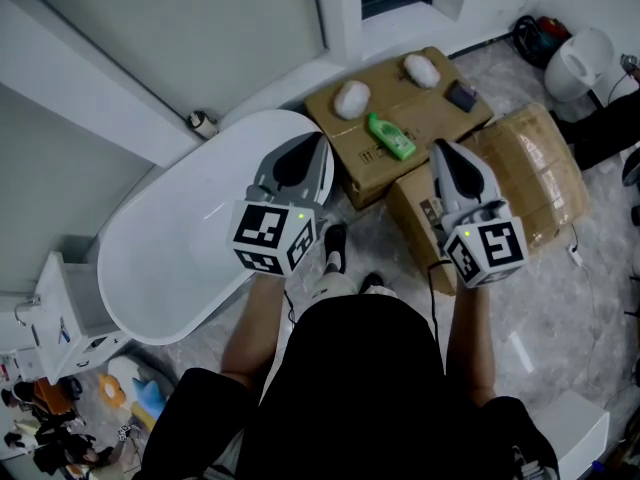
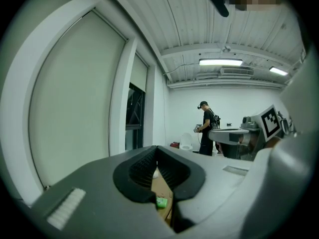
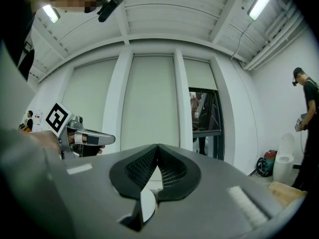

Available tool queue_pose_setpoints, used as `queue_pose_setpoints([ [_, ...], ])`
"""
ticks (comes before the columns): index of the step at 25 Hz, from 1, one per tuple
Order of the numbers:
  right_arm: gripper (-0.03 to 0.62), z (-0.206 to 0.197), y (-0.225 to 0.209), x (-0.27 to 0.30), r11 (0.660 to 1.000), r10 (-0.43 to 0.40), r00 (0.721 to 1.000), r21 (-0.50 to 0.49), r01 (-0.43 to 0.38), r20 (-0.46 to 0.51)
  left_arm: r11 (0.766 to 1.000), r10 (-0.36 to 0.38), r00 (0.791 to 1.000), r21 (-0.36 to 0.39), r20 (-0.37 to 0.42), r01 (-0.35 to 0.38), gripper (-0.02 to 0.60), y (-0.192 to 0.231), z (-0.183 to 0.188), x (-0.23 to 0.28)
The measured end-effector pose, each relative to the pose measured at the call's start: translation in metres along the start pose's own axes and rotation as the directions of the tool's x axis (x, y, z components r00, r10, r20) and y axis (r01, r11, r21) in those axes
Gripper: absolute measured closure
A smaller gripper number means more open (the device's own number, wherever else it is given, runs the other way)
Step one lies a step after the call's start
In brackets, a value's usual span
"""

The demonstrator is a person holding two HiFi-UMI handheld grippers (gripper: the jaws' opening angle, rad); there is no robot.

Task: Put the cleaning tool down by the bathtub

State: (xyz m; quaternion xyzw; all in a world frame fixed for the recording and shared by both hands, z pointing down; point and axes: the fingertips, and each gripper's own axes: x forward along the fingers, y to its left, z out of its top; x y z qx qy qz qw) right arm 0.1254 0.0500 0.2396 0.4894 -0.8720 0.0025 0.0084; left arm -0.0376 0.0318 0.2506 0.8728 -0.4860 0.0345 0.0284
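Note:
The white bathtub (image 1: 190,238) lies on the floor at the left. Beside its right end a cardboard box (image 1: 420,108) carries two white rounded cleaning pads (image 1: 351,99) (image 1: 421,69), a green bottle (image 1: 390,136) and a small dark item (image 1: 461,95). My left gripper (image 1: 300,154) is held over the tub's right end, jaws shut with nothing in them. Over a second, wrapped box (image 1: 540,173), my right gripper (image 1: 446,150) is shut and empty too. Through the left gripper's (image 2: 156,147) pads a bit of the green bottle (image 2: 161,201) shows. The right gripper (image 3: 158,146) points at the window wall.
A white toilet (image 1: 585,63) stands at the far right. A white cabinet (image 1: 65,308) and toys sit at the lower left, a white box (image 1: 575,428) at the lower right. Another person (image 2: 206,128) stands across the room. Cables lie on the marble floor (image 1: 560,298).

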Motion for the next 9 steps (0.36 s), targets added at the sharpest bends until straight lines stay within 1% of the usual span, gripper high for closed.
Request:
queue_pose_setpoints([
  [9,0.586,-0.0037,0.001,-0.0075,1.0,0.003,1.0,0.018,-0.003,0.0,1.0,-0.003,1.0,0.01,0.001,0.003,0.583,-0.0072,0.0004,-0.0005],
])
